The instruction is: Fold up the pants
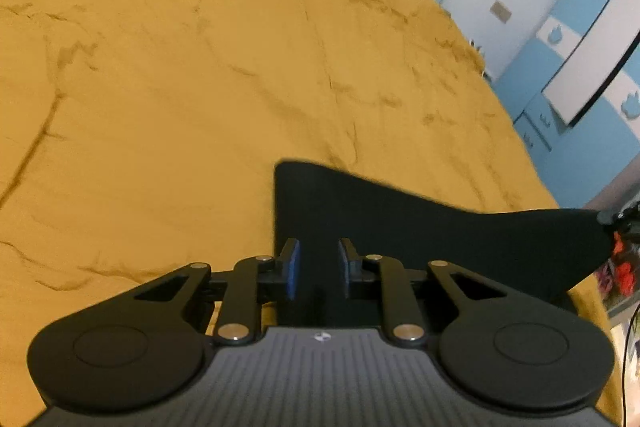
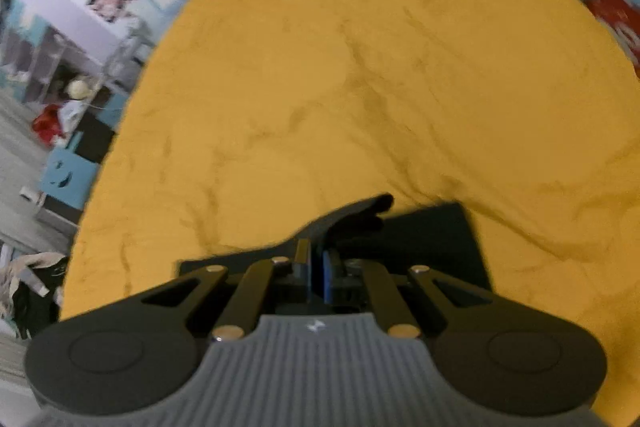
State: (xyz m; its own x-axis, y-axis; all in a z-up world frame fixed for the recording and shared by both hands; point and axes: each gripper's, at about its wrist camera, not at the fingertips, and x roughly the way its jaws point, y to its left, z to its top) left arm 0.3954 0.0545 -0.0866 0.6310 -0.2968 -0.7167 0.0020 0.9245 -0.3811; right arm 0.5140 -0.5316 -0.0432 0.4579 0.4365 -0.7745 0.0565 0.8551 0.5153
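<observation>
Black pants [image 1: 420, 227] lie on a mustard-yellow bedspread [image 1: 200, 87]. In the left wrist view my left gripper [image 1: 318, 269] is open, its blue-padded fingers apart just above the near left part of the pants, holding nothing. In the right wrist view my right gripper [image 2: 316, 269] is shut on an edge of the black pants [image 2: 424, 239], and the pinched cloth rises in a fold ahead of the fingers. The rest of the pants lies flat to the right of that gripper.
The yellow bedspread [image 2: 340, 87] covers the whole bed and is wrinkled. Blue and white cabinets [image 1: 580, 75] and a wall stand beyond the bed's right edge. Shelves and clutter [image 2: 60, 107] stand on the floor left of the bed.
</observation>
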